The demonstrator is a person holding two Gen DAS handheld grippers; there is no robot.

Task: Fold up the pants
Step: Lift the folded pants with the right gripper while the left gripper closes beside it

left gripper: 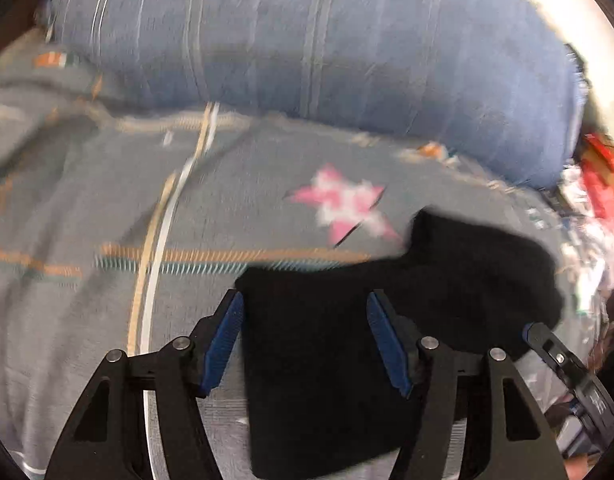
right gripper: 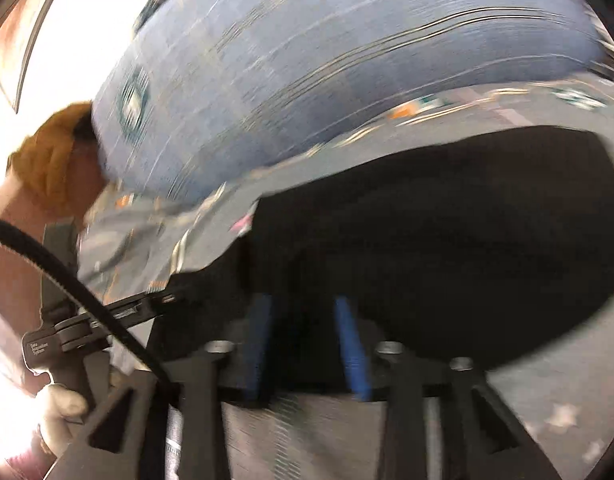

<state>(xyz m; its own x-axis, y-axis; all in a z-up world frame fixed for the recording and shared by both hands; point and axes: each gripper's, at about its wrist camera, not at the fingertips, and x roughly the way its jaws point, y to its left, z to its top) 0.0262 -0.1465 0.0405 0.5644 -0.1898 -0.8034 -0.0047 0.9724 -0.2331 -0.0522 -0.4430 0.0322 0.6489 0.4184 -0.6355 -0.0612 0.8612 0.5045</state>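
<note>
The left gripper (left gripper: 305,300) has its blue pads spread wide, hovering over the black pants (left gripper: 327,360), gripping nothing. The right gripper (right gripper: 305,304) has its jaws apart too, low against the same dark cloth (right gripper: 447,240). The pants lie in a flat, matte black heap on the grey patterned bedspread (left gripper: 87,200). Beyond sits a blue striped pillow (left gripper: 307,40), blurred.

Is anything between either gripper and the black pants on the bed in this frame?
Nothing visible. The left gripper has open jaws straddling the black pants on the grey bedspread. The right gripper also faces the pants directly; blur hides any contact. The blue pillow lies beyond.
</note>
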